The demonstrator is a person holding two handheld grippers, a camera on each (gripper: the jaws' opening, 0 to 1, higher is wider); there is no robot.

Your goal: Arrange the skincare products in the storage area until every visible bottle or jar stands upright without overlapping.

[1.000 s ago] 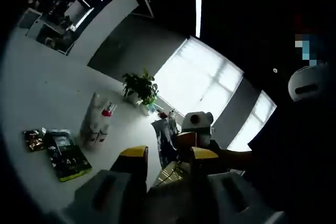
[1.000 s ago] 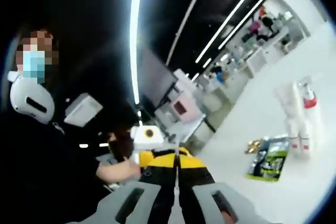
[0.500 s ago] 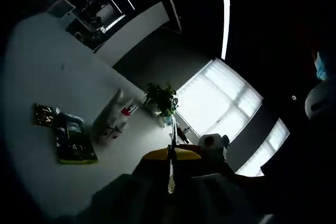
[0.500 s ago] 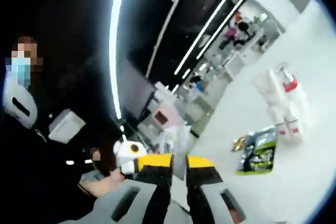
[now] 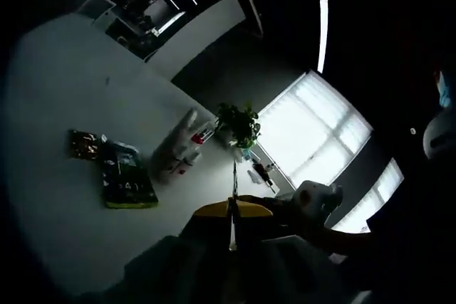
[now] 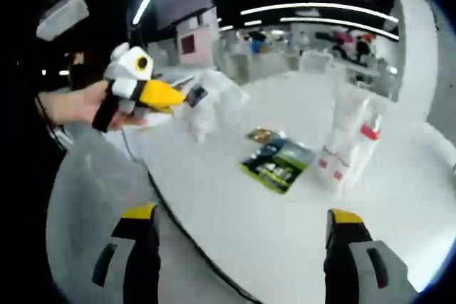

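Note:
Several white skincare tubes point(image 6: 347, 144), one with a red cap point(image 6: 368, 132), stand close together on the white table point(image 6: 235, 211). In the left gripper view the same tubes point(image 5: 184, 151) lean together far ahead. My right gripper point(image 6: 242, 215) is open wide over the table's near edge, nothing between its yellow-tipped fingers point(image 6: 139, 211). A hand holds my left gripper point(image 6: 182, 97) up at the left, away from the tubes, its yellow jaws shut on nothing. In its own view the left gripper point(image 5: 231, 208) is shut and empty.
A green packet point(image 6: 278, 165) and a small gold packet point(image 6: 262, 134) lie flat beside the tubes. A crumpled white bag point(image 6: 214, 101) sits farther back. A potted plant point(image 5: 239, 122) stands at the table's far end by the windows.
My right gripper has opened from shut to wide, and its view has swung down onto the table. The left gripper shut about half a second ago and has stayed shut.

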